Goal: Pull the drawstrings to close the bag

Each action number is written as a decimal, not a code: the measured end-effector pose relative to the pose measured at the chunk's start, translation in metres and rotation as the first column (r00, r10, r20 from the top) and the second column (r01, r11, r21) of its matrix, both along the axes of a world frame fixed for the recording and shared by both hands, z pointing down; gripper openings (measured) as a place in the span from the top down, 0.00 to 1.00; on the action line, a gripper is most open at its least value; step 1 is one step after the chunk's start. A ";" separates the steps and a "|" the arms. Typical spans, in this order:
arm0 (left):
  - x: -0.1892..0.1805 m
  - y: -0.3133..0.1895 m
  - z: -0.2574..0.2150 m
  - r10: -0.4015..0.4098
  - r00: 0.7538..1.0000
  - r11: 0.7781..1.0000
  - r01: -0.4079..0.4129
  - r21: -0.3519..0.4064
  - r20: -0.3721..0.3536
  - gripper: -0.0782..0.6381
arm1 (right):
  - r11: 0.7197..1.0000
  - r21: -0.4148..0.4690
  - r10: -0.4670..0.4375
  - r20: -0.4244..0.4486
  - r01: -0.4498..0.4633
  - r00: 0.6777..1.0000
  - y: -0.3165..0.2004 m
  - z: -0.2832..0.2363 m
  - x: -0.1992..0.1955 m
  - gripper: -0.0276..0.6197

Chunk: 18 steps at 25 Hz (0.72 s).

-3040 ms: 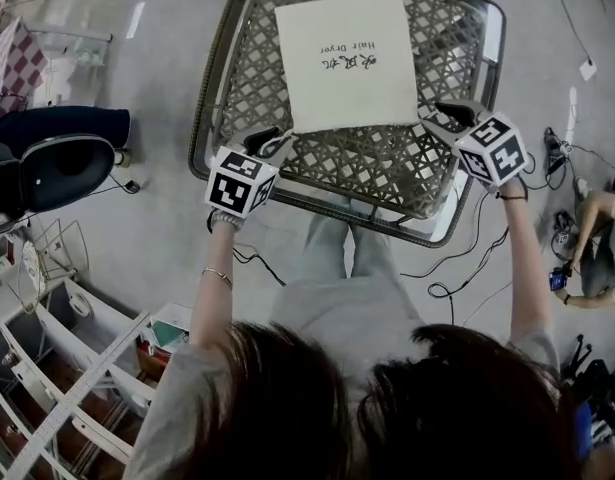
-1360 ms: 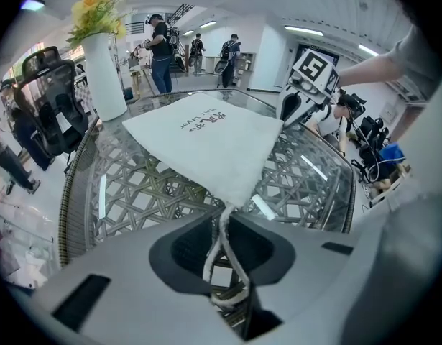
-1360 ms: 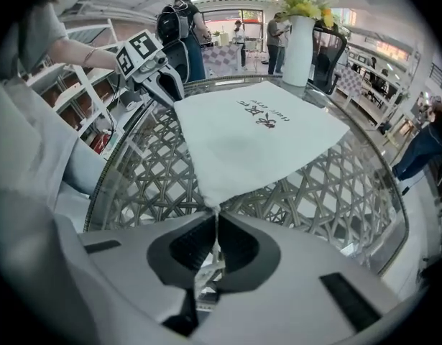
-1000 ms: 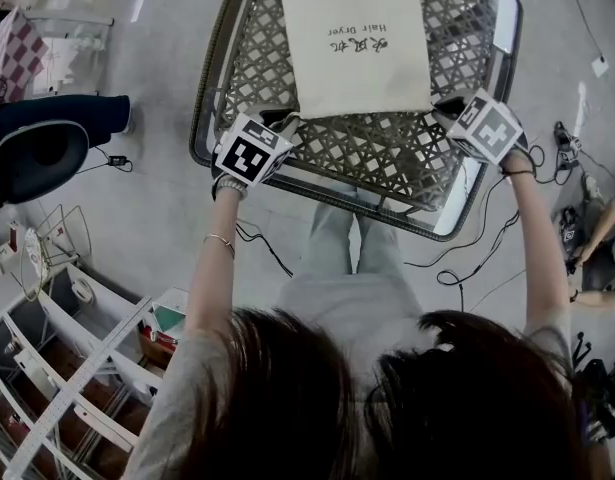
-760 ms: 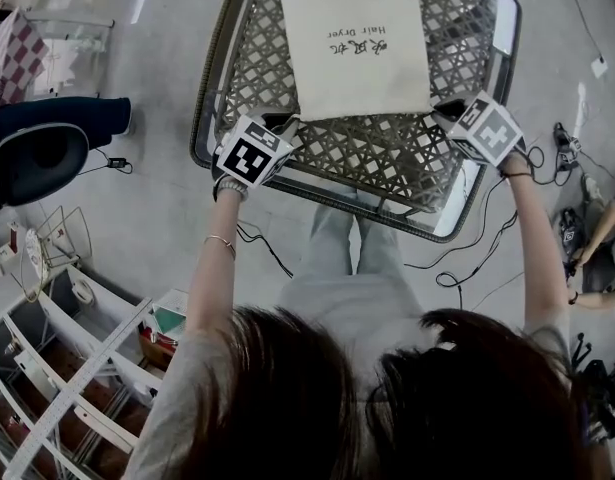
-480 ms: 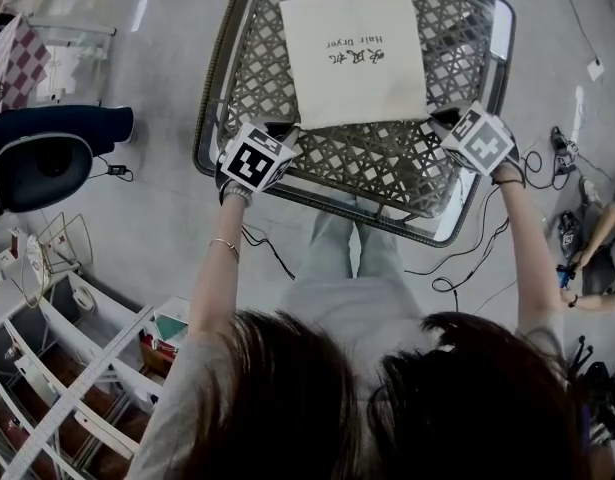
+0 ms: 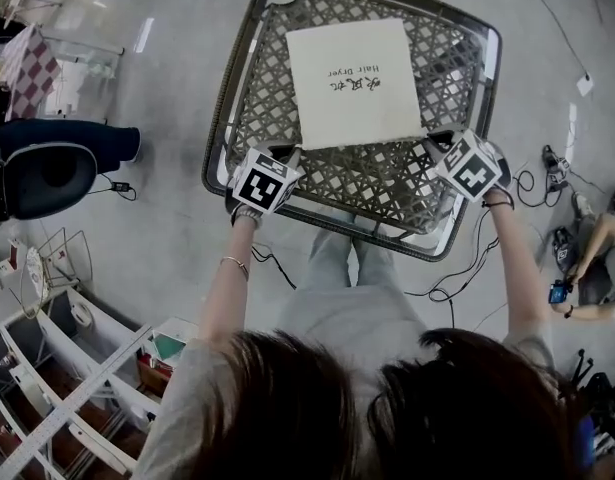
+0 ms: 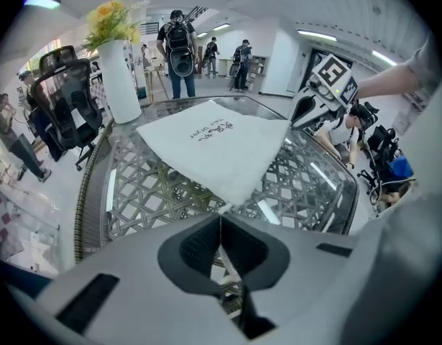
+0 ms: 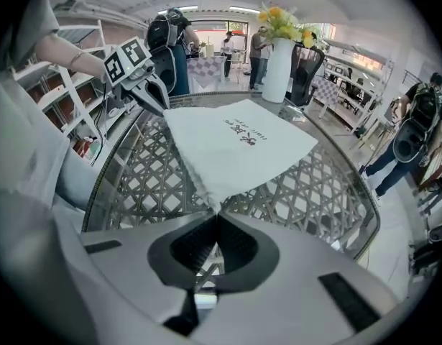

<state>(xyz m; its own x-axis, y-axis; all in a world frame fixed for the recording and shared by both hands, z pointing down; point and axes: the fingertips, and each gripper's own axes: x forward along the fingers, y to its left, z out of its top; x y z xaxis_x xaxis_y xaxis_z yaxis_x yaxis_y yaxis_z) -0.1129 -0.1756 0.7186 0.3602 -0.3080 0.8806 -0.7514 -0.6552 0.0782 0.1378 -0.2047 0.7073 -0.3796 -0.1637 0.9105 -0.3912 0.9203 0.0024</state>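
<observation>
Below you a woven lattice surface [image 7: 387, 173] with a glass top stands on a pale floor, and a white vase [image 8: 120, 77] with yellow flowers stands at its far end. On this surface the white bag [image 7: 352, 83] lies flat, with a dark print near its middle and one edge turned towards you. Your left gripper [image 7: 295, 152] is at the near left corner of the bag and your right gripper [image 7: 432, 141] is at the near right corner, so the whole near edge runs between the two. In the left gripper view the fingers [image 8: 199, 246] are pressed together, and the corner of the bag narrows to a point just at their tips, where it is pinched. A thin pale strip shows in the small gap behind the tips, but I cannot tell if it is the drawstring or only cloth. In the right gripper view it is the same: the fingers are closed, and the slightly rough corner of the bag is caught at their tips, with the rest of the bag spreading away from them over the glass
</observation>
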 end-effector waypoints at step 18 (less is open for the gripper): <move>-0.010 -0.042 -0.091 -0.043 0.997 0.986 0.053 0.160 -0.065 0.85 | 0.983 0.178 0.043 0.059 -0.053 0.997 -0.043 -0.095 -0.007 0.92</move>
<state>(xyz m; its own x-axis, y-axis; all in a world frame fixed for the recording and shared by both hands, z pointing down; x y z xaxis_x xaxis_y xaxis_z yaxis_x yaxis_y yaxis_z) -0.1228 -0.2180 0.6277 0.3932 -0.4626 0.7946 -0.7796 -0.6259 0.0214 0.1307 -0.2472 0.6119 -0.4162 -0.3413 0.8428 -0.4387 0.8872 0.1426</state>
